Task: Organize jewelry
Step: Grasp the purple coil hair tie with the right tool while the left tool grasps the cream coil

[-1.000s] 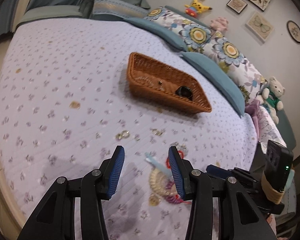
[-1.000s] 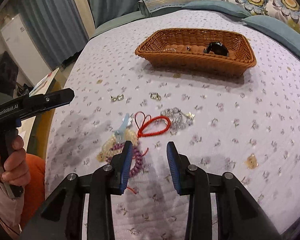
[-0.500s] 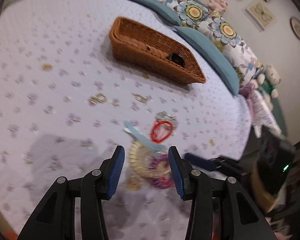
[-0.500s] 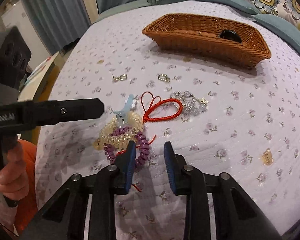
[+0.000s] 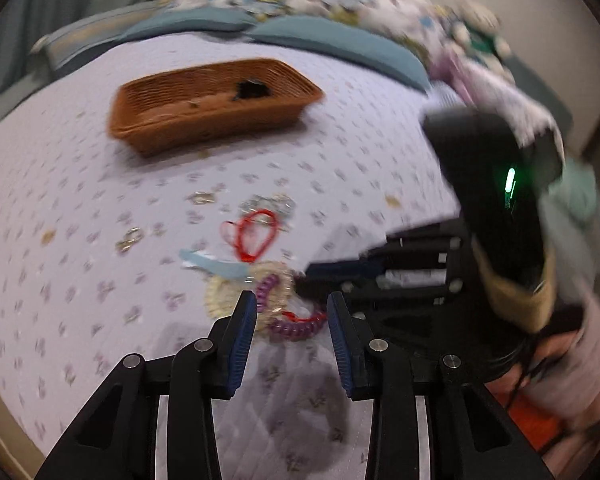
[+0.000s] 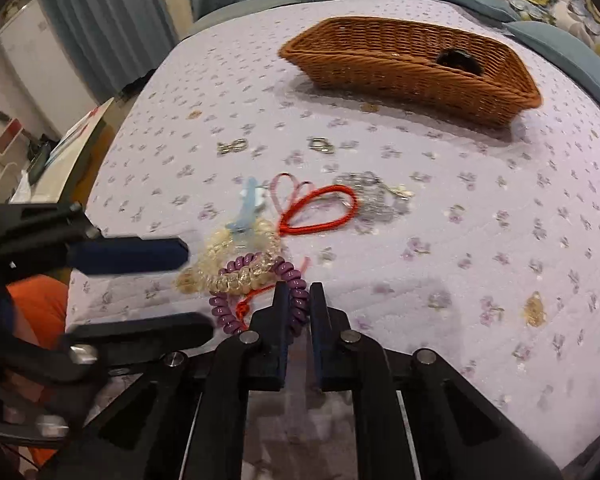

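Observation:
On the lilac quilt lies a heap of jewelry: a purple spiral band (image 6: 224,312), a clear bead bracelet (image 6: 236,268), a light blue clip (image 6: 248,204), a red cord loop (image 6: 320,212) and a silver chain (image 6: 372,196). My right gripper (image 6: 299,296) is down on the heap, its jaws closing, the pads pinching a coil of the purple band. My left gripper (image 5: 291,308) hovers over the same heap from the other side. Its jaws are closing too, with the purple band (image 5: 296,326) between them but untouched. A brown wicker basket (image 6: 380,76) stands beyond.
A black item (image 6: 458,60) lies in the basket. Two small metal ring pairs (image 6: 232,146) (image 6: 322,145) sit on the quilt between heap and basket. Blue and floral pillows (image 5: 340,44) line the far side. The bed edge runs close behind both grippers.
The left gripper swung in over the heap, rolling as it went, and its jaws narrowed. The right gripper sank a little and its jaws closed in around the purple band.

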Demonstrator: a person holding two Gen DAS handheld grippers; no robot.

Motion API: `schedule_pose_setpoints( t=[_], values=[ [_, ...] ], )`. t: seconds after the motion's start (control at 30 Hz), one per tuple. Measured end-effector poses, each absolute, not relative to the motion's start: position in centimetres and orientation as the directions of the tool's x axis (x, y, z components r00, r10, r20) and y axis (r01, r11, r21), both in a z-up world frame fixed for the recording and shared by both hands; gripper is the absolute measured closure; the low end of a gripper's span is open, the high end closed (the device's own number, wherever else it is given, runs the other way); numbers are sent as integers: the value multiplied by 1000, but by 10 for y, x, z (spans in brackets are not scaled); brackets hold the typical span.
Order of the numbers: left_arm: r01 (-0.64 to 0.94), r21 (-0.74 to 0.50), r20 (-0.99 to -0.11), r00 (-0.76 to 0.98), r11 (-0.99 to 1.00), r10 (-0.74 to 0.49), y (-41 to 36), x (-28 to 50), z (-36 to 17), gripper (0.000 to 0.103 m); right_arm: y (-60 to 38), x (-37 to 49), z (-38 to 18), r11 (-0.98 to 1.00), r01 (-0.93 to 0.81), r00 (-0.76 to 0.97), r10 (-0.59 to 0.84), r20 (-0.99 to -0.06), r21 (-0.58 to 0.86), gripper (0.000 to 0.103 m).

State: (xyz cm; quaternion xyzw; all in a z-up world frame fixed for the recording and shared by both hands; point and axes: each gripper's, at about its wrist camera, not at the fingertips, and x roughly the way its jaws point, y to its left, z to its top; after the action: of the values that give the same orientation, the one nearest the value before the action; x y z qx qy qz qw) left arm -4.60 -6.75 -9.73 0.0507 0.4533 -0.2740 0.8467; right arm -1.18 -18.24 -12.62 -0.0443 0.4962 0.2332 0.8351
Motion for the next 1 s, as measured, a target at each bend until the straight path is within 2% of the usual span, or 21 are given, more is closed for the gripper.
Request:
schedule_pose_setpoints(
  t=[0.07, 0.17, 0.27, 0.53, 0.67, 0.73, 1.0],
  values=[
    [520, -117, -825, 424, 846, -374, -77, -41, -109, 71, -188, -10, -127, 889, -420, 387, 359, -849, 185, 92],
    [516, -84, -836, 429, 852, -342, -78, -39, -117, 82, -187, -12, -126, 894, -419, 396, 339, -853, 160, 92],
    [502, -120, -826, 428, 856, -367, -70, -38, -115, 94, -192, -16, -118, 906, -404, 426, 307, -851, 125, 92],
    [452, -225, -796, 426, 863, -431, -49, -37, -109, 95, -224, -13, -119, 948, -296, 431, 241, -870, 116, 91],
    [463, -229, -801, 411, 856, -436, -55, -38, -113, 95, -222, -10, -127, 951, -291, 419, 222, -881, 102, 91],
    [463, -230, -805, 404, 856, -435, -57, -37, -116, 95, -222, -8, -132, 950, -291, 402, 229, -887, 113, 87],
    [450, -243, -805, 401, 859, -437, -58, -34, -120, 100, -215, -11, -128, 949, -309, 444, 206, -872, 66, 91]
  ],
)
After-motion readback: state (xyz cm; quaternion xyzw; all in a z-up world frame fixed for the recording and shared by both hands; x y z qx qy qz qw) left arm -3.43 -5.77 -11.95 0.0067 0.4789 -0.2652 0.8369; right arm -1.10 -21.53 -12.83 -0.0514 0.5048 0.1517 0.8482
